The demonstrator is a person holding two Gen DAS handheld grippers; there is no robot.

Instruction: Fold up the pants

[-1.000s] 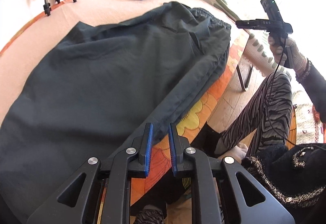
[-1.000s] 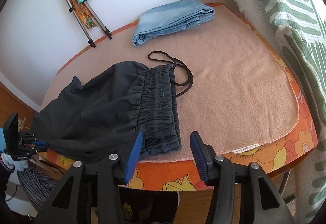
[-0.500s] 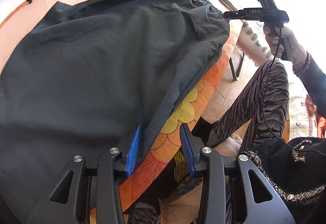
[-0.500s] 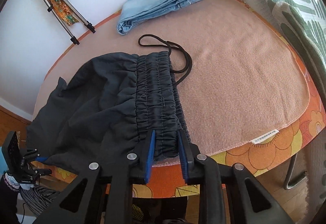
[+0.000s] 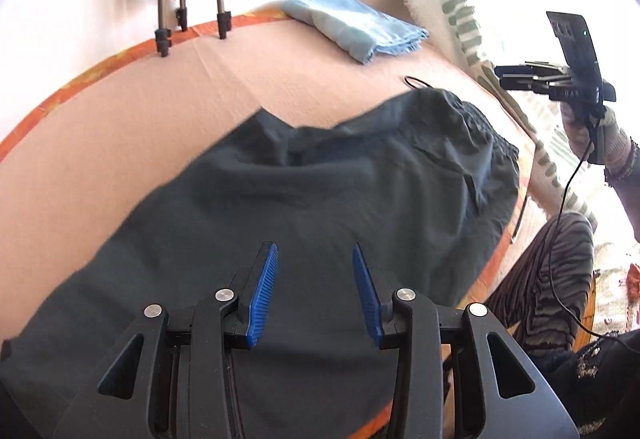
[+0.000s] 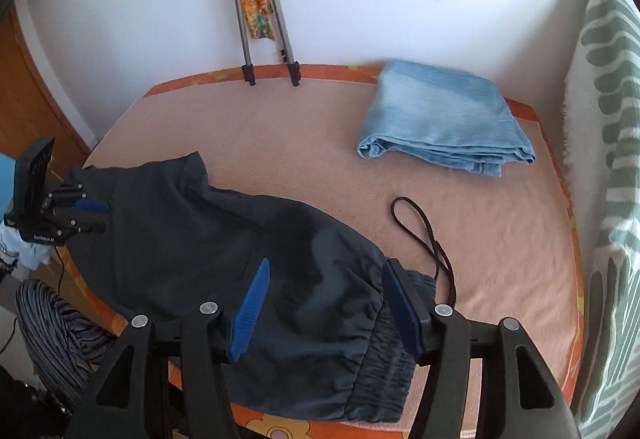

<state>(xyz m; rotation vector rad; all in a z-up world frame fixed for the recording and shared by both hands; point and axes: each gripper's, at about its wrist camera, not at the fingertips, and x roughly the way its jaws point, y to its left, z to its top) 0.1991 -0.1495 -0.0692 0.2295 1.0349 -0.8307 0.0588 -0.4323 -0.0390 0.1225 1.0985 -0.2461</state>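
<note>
Both grippers have let go and lifted: the left gripper (image 5: 314, 289) and right gripper (image 6: 326, 309) now hover spread apart above the dark pants (image 5: 320, 199). The pants lie along the table's (image 6: 280, 143) near edge, waistband overhanging; bare pink cloth (image 6: 500, 239) stretches toward the far-corner folded jeans (image 6: 444, 119).

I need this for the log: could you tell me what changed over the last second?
Both grippers closed on the dark pants, folded them over once, then let go; the left gripper and right gripper now hover open. The folded blue jeans stayed put.
</note>
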